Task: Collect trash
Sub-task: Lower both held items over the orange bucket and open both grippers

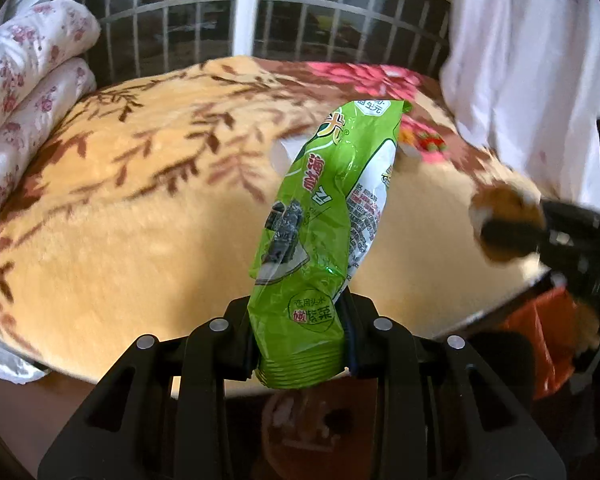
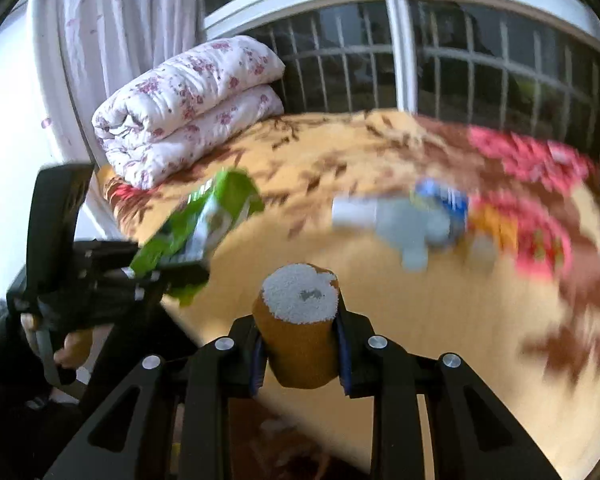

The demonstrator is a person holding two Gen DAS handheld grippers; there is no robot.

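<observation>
Trash is in both tongs at once. The left gripper [image 1: 300,344] is clamped on the bottom end of a green snack wrapper [image 1: 332,216], which stands up limp above the jaws over the yellow blanket [image 1: 140,220]. The right gripper [image 2: 300,356] squeezes a stubby brown foam piece [image 2: 300,320] with a white crumbly top. More litter, a blurred plastic bottle [image 2: 412,220] among it, lies on the blanket further in. The wrapper is slick and pinched only at its edge, so a quick swing could slide it free. The foam could shed crumbs onto the bedding if crushed harder. An orange bag [image 1: 540,340] hangs beyond the bed's edge, possibly the bin.
</observation>
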